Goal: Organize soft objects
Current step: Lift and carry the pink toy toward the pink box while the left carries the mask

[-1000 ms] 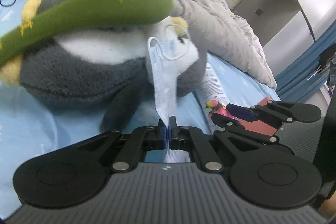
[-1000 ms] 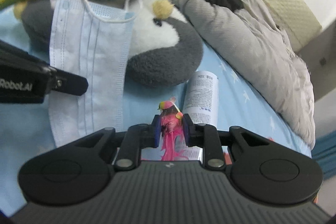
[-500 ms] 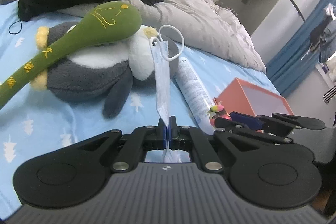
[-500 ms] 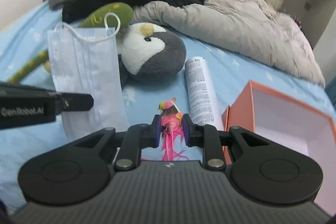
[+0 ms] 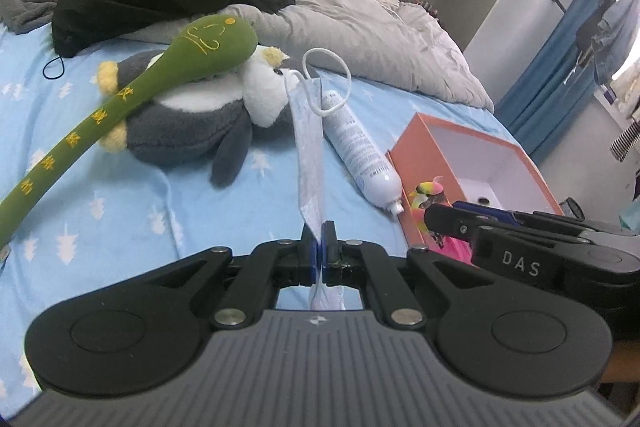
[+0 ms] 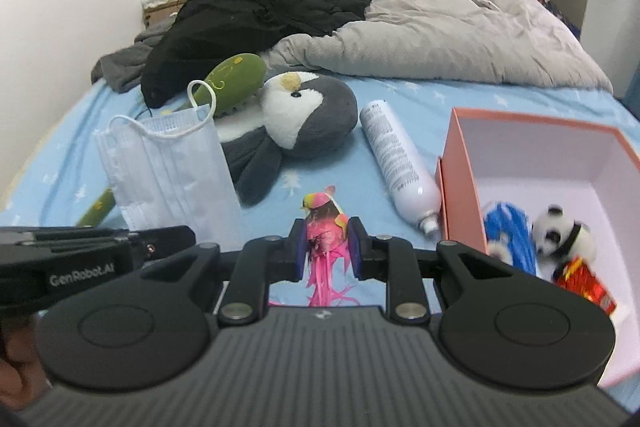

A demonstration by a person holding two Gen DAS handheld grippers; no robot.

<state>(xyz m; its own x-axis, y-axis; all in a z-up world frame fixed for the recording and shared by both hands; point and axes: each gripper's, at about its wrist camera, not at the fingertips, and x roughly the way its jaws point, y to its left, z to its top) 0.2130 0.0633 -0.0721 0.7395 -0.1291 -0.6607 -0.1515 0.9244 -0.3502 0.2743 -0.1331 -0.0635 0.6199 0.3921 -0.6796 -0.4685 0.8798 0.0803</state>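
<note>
A pale blue face mask (image 5: 310, 163) was pinched upright in the fully closed left tool (image 5: 320, 245). A pink feathered toy bird (image 6: 325, 227) was clamped in the narrow right tool (image 6: 325, 247), above the bed (image 6: 320, 163), beside the orange box (image 6: 460, 163).

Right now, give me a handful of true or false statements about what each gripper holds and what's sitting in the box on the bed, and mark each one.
1. The left gripper is shut on the mask. True.
2. The right gripper is empty. False: its jaws clamp a pink bird.
3. The box is empty. False: a panda and something blue lie inside.
4. The white tube lies on the bed between the penguin and the box. True.
5. The green plush lies under the penguin. False: it rests across the penguin.
</note>
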